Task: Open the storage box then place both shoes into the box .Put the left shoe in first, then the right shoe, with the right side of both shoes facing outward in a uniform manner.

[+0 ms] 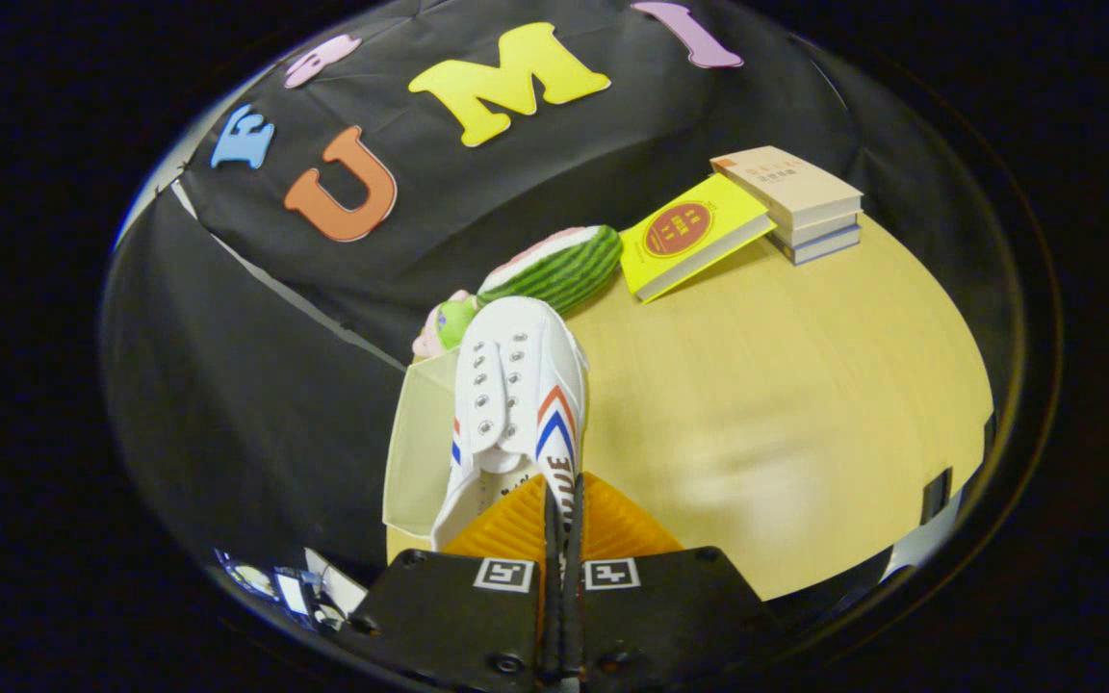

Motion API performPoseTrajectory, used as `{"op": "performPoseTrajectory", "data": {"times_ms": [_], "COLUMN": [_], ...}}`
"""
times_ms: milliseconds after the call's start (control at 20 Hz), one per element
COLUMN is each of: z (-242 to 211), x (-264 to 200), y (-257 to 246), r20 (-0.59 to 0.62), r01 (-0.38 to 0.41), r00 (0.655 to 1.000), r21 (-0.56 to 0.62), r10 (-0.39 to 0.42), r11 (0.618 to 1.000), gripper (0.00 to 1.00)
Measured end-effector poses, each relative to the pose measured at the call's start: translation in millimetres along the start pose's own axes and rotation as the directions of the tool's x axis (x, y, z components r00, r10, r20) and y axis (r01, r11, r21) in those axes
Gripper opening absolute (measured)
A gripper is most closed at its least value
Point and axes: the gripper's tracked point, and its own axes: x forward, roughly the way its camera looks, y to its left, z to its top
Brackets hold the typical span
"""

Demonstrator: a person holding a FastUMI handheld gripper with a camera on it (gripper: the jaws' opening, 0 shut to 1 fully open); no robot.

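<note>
A white sneaker (516,404) with red and blue chevron stripes hangs from my gripper (562,493), toe pointing away from me. The fingers are shut on the striped side wall of the shoe near its heel opening, with only a thin gap between them. Just left of the shoe and partly under it is the translucent pale storage box (417,462), at the near left corner of the wooden table (766,385). I cannot tell whether the shoe rests on the box or hangs above it. The shoe hides the box's inside.
Beyond the shoe's toe lie a watermelon-slice toy (554,265) and a small green and pink toy (447,322). Further right, a yellow book (689,231) leans on a stack of books (800,197). Bare tabletop stretches to the right of the fingers.
</note>
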Motion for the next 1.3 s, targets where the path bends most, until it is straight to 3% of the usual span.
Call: {"op": "performPoseTrajectory", "data": {"times_ms": [300,450,700,1100,1300], "z": [-20.0,-32.9,-31.9,-35.6,-47.4], "x": [50.1,71.1,92.3,122.7,128.4], "y": [57.4,79.8,83.5,79.7,74.7], "r20": [0.094,0.103,0.206,0.286,0.278], "r01": [0.056,0.047,0.08,0.152,0.155], "r00": [0.994,0.993,0.973,0.95,0.95], "r21": [0.004,0.055,0.109,-0.066,-0.029], "r10": [-0.056,-0.053,-0.102,-0.127,-0.141], "r11": [0.998,0.997,0.991,0.986,0.987], "gripper": [0.06,0.06,0.06,0.06,0.06]}}
